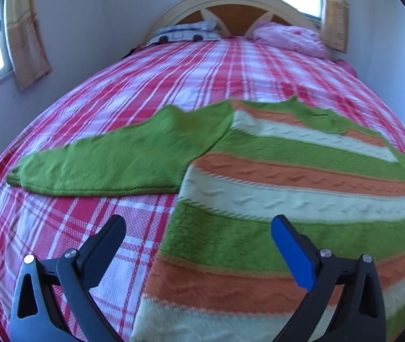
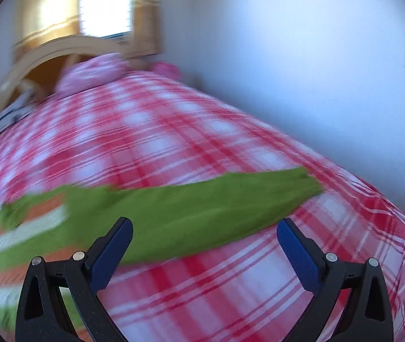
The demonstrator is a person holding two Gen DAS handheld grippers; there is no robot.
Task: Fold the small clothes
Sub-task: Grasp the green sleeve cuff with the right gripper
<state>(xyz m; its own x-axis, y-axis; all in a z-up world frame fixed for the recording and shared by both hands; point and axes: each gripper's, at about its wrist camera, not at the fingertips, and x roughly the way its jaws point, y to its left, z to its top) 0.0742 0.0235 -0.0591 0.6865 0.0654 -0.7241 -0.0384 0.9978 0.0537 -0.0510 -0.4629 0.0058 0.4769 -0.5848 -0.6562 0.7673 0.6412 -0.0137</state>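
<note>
A small knitted sweater (image 1: 288, 176) with green, orange and cream stripes lies flat on the bed. Its plain green left sleeve (image 1: 111, 159) stretches out to the left. My left gripper (image 1: 198, 225) is open and empty, hovering above the sweater's lower left edge. In the right wrist view, which is blurred, the other green sleeve (image 2: 202, 208) stretches to the right from the striped body (image 2: 31, 228). My right gripper (image 2: 203, 228) is open and empty just above the near edge of that sleeve.
The bed has a red and white plaid cover (image 1: 173, 79). A pink pillow (image 1: 288, 40) and a grey patterned pillow (image 1: 185, 32) lie by the wooden headboard (image 1: 231, 2). White walls (image 2: 302, 57) stand close on both sides of the bed.
</note>
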